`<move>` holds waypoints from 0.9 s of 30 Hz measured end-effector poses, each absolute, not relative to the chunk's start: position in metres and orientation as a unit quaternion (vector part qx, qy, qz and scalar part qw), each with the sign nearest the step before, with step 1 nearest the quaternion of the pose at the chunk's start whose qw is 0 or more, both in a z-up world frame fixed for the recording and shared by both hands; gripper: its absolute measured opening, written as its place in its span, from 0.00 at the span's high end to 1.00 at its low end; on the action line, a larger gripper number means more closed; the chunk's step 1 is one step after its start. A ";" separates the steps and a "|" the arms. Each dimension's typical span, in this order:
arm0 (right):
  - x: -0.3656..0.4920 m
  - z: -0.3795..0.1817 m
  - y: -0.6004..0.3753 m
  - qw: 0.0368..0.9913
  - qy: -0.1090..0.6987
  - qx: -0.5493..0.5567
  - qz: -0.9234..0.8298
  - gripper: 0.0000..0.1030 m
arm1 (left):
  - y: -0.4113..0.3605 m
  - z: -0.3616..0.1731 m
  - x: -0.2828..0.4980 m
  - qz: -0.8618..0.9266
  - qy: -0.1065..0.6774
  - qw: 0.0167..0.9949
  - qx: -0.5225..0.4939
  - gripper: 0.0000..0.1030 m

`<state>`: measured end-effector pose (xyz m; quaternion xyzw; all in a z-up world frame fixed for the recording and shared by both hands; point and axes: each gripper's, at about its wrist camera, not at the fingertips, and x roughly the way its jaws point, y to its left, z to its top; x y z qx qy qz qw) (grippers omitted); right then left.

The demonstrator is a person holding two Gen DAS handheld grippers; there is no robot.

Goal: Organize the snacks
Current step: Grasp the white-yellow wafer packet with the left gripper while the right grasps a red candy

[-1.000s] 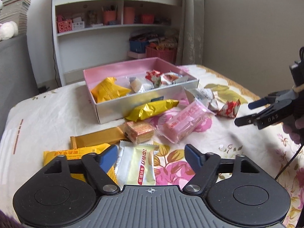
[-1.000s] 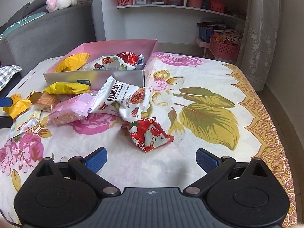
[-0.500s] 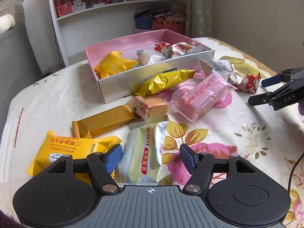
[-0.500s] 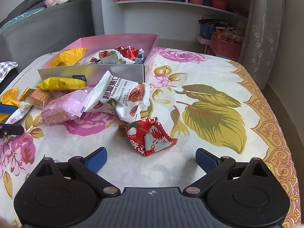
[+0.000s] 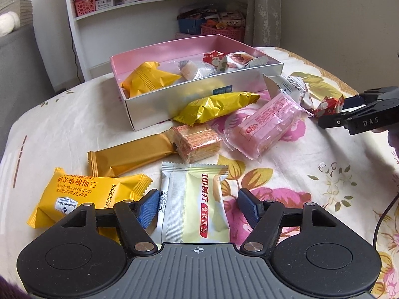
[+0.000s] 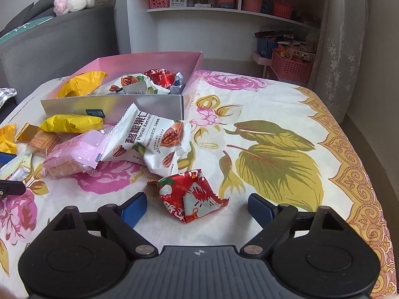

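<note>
A pale green-and-white packet (image 5: 192, 199) lies flat between the fingers of my left gripper (image 5: 198, 206). Its jaws are opening a little and the pads do not press on it. My right gripper (image 6: 197, 208) straddles a red crumpled packet (image 6: 190, 198); the jaws are closing, with a gap left on both sides. The left wrist view shows that gripper (image 5: 336, 112) at the right, beside the red packet (image 5: 326, 104). A pink-lined silver box (image 5: 199, 99) holds several snacks.
Loose on the floral cloth lie a yellow foil bar (image 5: 217, 107), a pink packet (image 5: 264, 127), a wafer block (image 5: 197, 142), a golden wrapper (image 5: 132, 154), a yellow waffle packet (image 5: 82, 196) and a white pecan packet (image 6: 149, 139). A white shelf unit (image 6: 224, 12) stands behind.
My left gripper has sunk and tipped down over the pale packet, which now lies between its fingers. My right gripper's fingers have drawn in around the red packet.
</note>
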<state>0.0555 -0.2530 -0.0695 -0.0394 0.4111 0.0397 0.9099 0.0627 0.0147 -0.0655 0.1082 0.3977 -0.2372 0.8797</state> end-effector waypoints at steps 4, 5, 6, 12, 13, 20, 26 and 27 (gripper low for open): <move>0.056 -0.069 -0.253 0.910 0.409 -0.040 0.043 0.34 | 0.014 -0.065 0.063 -0.230 0.403 0.880 0.104 0.35; 0.056 -0.069 -0.253 0.911 0.409 -0.040 0.045 0.36 | 0.014 -0.064 0.063 -0.229 0.404 0.880 0.103 0.36; 0.055 -0.068 -0.252 0.911 0.408 -0.041 0.046 0.38 | 0.013 -0.064 0.063 -0.229 0.404 0.880 0.102 0.41; 0.055 -0.066 -0.250 0.911 0.406 -0.044 0.058 0.56 | 0.010 -0.059 0.062 -0.220 0.414 0.879 0.081 0.56; 0.055 -0.065 -0.250 0.911 0.406 -0.045 0.060 0.57 | 0.009 -0.058 0.060 -0.221 0.414 0.880 0.078 0.57; 0.054 -0.058 -0.245 0.912 0.402 -0.042 0.074 0.72 | 0.007 -0.044 0.055 -0.225 0.405 0.883 0.070 0.57; 0.051 -0.049 -0.244 0.915 0.393 -0.034 0.086 0.72 | 0.013 -0.034 0.053 -0.224 0.401 0.886 0.057 0.57; 0.050 -0.046 -0.244 0.916 0.391 -0.033 0.087 0.72 | 0.013 -0.031 0.052 -0.225 0.399 0.887 0.055 0.57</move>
